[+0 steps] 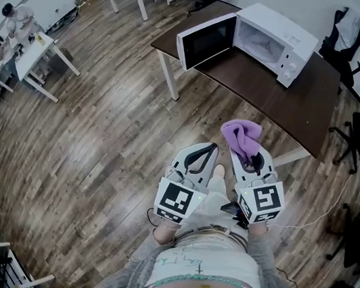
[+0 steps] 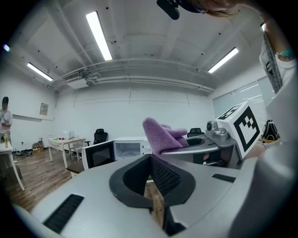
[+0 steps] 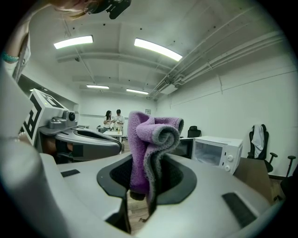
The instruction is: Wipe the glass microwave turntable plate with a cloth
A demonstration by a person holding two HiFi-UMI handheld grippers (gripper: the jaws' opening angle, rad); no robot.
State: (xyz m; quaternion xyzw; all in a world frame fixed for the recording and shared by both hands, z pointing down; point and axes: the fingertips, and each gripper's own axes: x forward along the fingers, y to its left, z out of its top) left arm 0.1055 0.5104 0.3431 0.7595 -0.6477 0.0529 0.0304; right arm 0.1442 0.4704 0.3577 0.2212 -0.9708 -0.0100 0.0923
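Floor (image 1: 108,101): dark wood planks, filling most of the head view.
Table (image 1: 287,87): brown top on white legs, standing ahead of the person, well apart from both grippers.
Microwave (image 1: 285,39): white, on the far part of the table.
Door (image 1: 206,41): swung fully open toward the left of the head view.
Glass plate: I cannot make it out inside the pale chamber of the microwave.
Office chairs (image 1: 359,126): dark, beside the right end of the table.
Left gripper (image 2: 151,160): held forward, almost level; the jaws are clenched together, pad against pad, with nothing between them.
Right gripper (image 3: 146,186): just beside the left one and parallel to it; the jaws are clamped on the cloth.
Cloth (image 3: 149,139): purple, folded into a bunch; its lower part sits between the right pads and the rest rises above the jaws and curls over.
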